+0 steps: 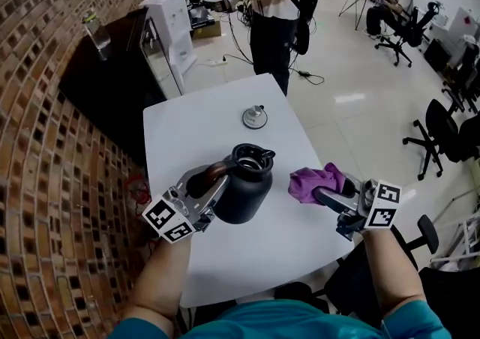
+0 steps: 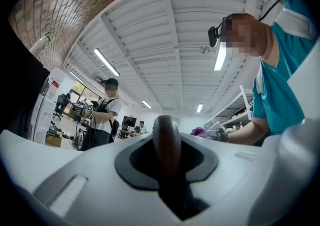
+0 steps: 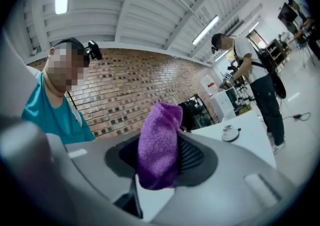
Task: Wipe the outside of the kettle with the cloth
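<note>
A black kettle [image 1: 244, 191] stands upright over the middle of the white table [image 1: 285, 251], its mouth uncovered. My left gripper [image 1: 212, 178] comes in from the left and is shut on the kettle's brown handle [image 2: 166, 145], which fills the gap between the jaws in the left gripper view. Just right of the kettle, a little apart from it, is my right gripper [image 1: 324, 192], shut on a bunched purple cloth [image 3: 159, 145]; the cloth [image 1: 315, 178] sticks out toward the kettle. The kettle's silver lid [image 1: 255, 116] lies on the far half of the table.
A person [image 1: 274, 0] stands at the table's far end. A black cabinet [image 1: 112, 67] and a brick wall run along the left. A white appliance [image 1: 172, 30] stands beyond the cabinet. Office chairs [image 1: 442, 135] are on the floor at the right.
</note>
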`<state>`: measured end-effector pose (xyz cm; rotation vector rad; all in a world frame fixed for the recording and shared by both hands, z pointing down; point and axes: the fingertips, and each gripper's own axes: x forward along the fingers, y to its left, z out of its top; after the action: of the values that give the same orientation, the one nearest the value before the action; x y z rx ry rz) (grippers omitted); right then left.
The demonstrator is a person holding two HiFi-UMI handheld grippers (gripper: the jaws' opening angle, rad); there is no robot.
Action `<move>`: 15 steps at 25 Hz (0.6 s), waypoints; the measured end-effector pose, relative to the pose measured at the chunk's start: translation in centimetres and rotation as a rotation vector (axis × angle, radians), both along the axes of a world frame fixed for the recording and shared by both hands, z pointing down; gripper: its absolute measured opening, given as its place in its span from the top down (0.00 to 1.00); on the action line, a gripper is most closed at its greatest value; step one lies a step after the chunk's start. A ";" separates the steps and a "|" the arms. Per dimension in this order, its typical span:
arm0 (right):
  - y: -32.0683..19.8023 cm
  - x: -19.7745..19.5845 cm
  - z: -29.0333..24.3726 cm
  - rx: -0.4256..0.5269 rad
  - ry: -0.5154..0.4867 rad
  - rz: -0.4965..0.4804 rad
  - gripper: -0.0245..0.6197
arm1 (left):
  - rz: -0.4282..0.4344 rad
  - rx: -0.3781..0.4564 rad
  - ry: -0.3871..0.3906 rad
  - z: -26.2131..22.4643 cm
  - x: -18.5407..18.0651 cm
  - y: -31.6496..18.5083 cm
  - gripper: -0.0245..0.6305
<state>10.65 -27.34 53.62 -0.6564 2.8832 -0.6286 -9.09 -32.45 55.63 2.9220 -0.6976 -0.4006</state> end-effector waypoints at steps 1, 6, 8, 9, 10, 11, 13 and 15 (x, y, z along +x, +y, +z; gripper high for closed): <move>0.1 0.2 0.4 0.002 0.003 0.002 0.73 | -0.004 0.011 -0.002 0.8 0.2 -0.3 0.82; 0.3 0.8 0.5 0.038 -0.020 -0.001 0.73 | 0.023 0.074 0.018 2.3 1.0 -0.8 0.82; 0.3 0.8 0.3 0.053 -0.022 -0.010 0.73 | 0.047 0.102 0.026 2.4 1.2 -0.5 0.82; 0.3 0.7 0.2 0.059 -0.022 -0.014 0.73 | 0.060 0.116 0.026 2.5 1.2 -0.2 0.82; 0.3 0.7 0.0 0.064 -0.024 -0.019 0.73 | 0.071 0.127 0.024 2.6 1.1 0.2 0.82; 0.4 0.6 -0.1 0.069 -0.026 -0.024 0.73 | 0.080 0.134 0.020 2.7 0.9 0.6 0.83; 0.5 0.5 -0.2 0.074 -0.028 -0.034 0.73 | 0.096 0.133 0.006 3.2 0.3 1.6 0.84; 0.8 0.3 -0.2 0.069 -0.028 -0.044 0.73 | 0.107 0.119 0.001 3.8 -0.5 2.8 0.84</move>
<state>10.95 -26.58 53.43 -0.5722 2.8856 -0.5368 -9.60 -29.61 59.43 3.0533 -0.5309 -0.4465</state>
